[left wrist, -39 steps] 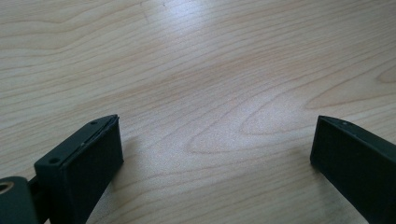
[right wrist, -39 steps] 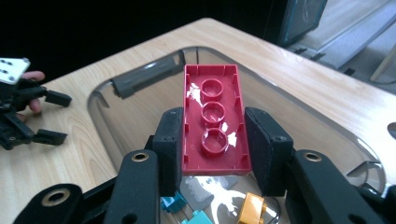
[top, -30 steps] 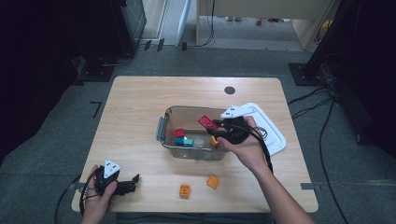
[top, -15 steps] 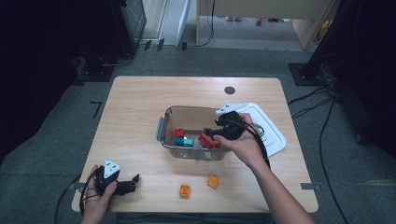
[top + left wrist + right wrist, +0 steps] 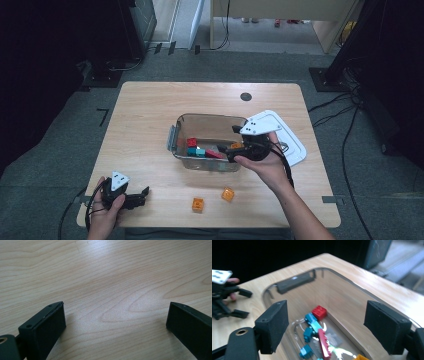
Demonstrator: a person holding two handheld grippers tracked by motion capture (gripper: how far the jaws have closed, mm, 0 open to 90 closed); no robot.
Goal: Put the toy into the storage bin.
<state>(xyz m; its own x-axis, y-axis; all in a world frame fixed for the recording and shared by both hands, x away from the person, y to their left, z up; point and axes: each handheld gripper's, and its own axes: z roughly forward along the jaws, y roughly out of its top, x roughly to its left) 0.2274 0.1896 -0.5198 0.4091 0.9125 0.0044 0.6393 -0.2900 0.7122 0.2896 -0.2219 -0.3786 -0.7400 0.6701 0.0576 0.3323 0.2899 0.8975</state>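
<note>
R gripper point(image 5: 231, 148) jaws just opened wide, empty, over tub point(image 5: 176, 137). We risk clipping its near rim reaching orange bricks point(image 5: 228, 194). L gripper point(image 5: 141, 196) wide, idle.

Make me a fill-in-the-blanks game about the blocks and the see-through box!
1. The clear box sits on a ____ table.
2. Two ____ blocks lie on the table outside the box.
3. The right gripper hovers over the box with its jaws ____.
4. The white lid lies to the ____ of the box.

Missing words: wooden; orange; open; right
</note>
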